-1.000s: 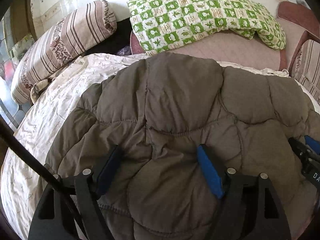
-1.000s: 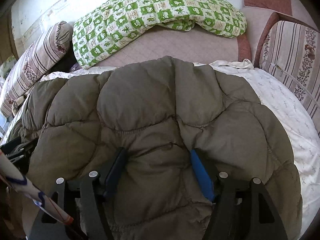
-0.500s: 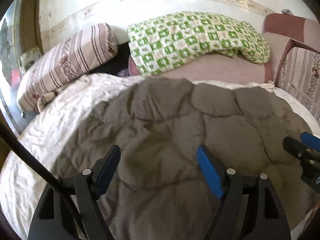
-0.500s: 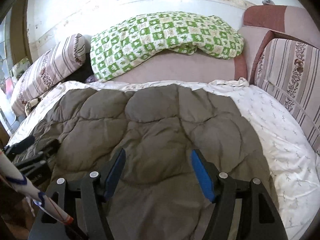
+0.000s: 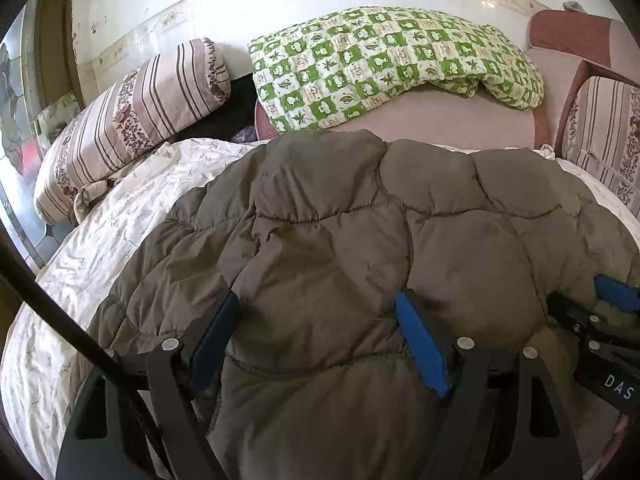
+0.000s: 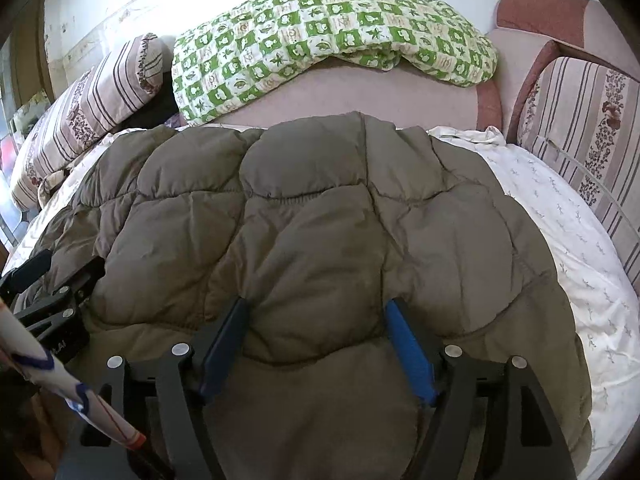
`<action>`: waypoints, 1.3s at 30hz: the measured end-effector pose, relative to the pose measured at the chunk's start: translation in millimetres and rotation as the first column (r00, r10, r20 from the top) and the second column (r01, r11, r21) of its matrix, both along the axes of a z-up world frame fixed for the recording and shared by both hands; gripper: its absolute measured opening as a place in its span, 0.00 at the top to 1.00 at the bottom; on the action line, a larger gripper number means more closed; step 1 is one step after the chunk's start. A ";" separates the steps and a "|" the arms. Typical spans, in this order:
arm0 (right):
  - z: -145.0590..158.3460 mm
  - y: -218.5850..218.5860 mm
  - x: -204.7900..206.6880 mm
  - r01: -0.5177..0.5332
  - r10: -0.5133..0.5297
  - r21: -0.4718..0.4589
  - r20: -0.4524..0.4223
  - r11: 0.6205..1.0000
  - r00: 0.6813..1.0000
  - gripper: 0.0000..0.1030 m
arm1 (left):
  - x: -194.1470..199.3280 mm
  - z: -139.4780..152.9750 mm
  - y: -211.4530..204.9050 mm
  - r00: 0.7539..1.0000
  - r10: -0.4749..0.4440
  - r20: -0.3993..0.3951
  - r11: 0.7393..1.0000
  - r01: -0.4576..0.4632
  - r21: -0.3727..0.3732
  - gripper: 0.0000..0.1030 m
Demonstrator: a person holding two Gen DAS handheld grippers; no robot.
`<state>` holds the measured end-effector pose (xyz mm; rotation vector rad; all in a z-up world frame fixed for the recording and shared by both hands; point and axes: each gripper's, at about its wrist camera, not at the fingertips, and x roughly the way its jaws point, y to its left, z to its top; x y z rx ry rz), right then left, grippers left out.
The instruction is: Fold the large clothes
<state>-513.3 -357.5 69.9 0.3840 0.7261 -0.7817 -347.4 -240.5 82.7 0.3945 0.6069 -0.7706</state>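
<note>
Here, the puffy olive-brown quilted coat (image 5: 360, 248) lies bunched.

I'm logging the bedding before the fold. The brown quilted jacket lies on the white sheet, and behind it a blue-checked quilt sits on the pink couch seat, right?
Not quite: the quilt is green-checked, not blue, as the right wrist view shows. Otherwise correct: the brown quilted jacket lies on the white sheet, with the quilt behind on the pink couch seat.

bed (image 6: 568, 240): white sheet with a small print
on it: brown quilted coat (image 6: 320, 248), spread across the middle
</note>
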 end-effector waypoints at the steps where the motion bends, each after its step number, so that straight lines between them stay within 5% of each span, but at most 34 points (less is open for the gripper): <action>1: -0.3 -0.3 0.2 0.000 0.000 0.001 0.000 1.000 1.000 0.25 | -0.1 -0.2 -0.2 1.000 0.000 0.000 1.000 0.000 0.000 0.22; 14: 11.4 0.9 -10.3 0.012 -0.012 0.010 0.027 1.000 1.000 0.24 | 0.7 -0.4 -0.7 1.000 0.001 -0.004 1.000 -0.001 0.000 0.22; 20: 35.8 1.0 -47.9 0.151 -0.150 -0.090 0.012 0.985 0.989 0.24 | 1.1 -0.9 0.1 1.000 0.002 -0.003 1.000 -0.002 -0.001 0.21; 23: 31.9 -12.5 -65.6 0.222 -0.223 -0.063 -0.014 0.973 0.975 0.24 | 1.0 -1.7 0.0 1.000 0.002 -0.002 1.000 -0.002 -0.001 0.21; 27: 2.1 -34.3 -75.8 0.240 -0.238 0.099 -0.031 0.966 0.971 0.24 | 1.3 -1.5 0.4 1.000 -0.001 0.000 1.000 0.001 0.000 0.20; 39: 20.8 -21.0 -72.0 0.231 -0.231 0.014 -0.030 0.973 0.973 0.23 | 4.3 0.6 4.7 1.000 0.009 -0.019 1.000 -0.009 -0.013 0.20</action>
